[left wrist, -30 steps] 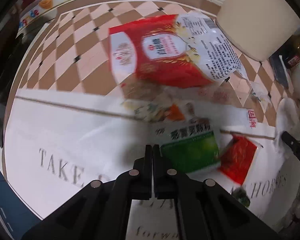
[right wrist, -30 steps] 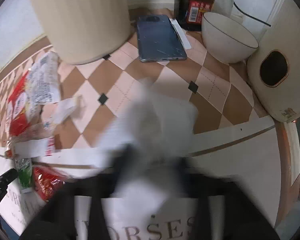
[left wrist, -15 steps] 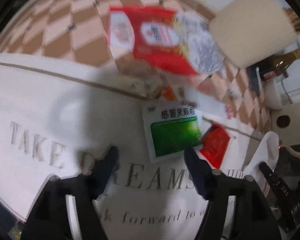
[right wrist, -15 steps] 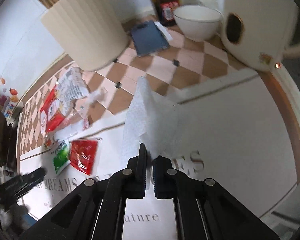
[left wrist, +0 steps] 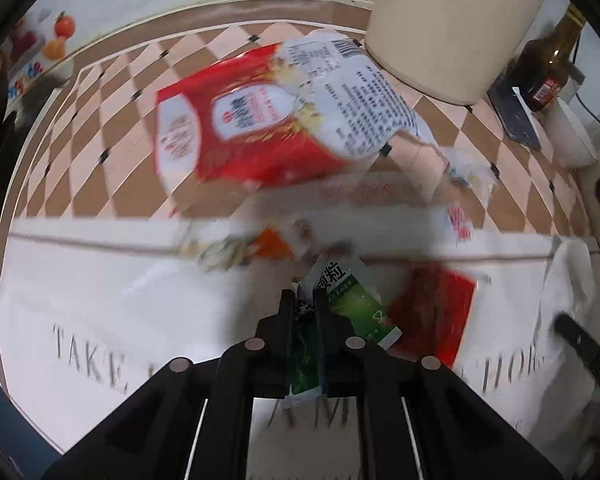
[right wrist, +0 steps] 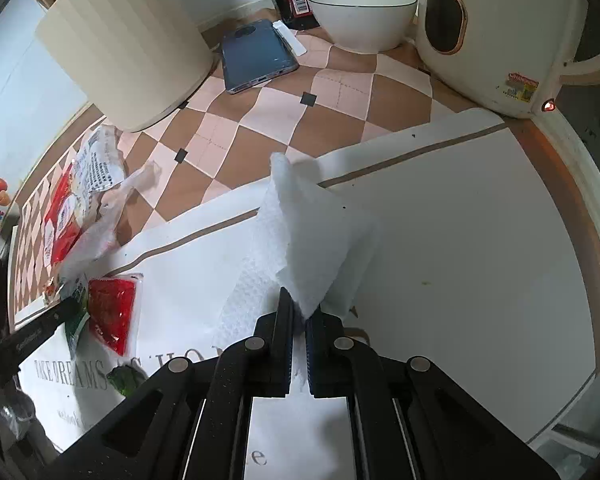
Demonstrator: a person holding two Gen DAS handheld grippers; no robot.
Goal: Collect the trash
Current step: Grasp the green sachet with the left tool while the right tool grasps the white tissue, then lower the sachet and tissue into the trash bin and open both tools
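Trash is being gathered: left gripper (left wrist: 303, 300), jaws just closing, is pinching a green-and-white sachet (left wrist: 350, 300); right gripper (right wrist: 299, 312) is clamping a white paper towel (right wrist: 308, 232); red packets (left wrist: 432, 312) seemingly are remaining.

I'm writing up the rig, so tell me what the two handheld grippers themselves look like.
Both look alike: the left gripper and right gripper are matte black, with two flat, narrow jaws on angular linkage arms dotted with round silver pivot pins. The left one carries pale lettering along its side, too small to read. No cables or sleeves show.

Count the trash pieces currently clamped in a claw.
2: the green sachet in the left claw, the white paper towel in the right claw. Other wrappers lie loose.
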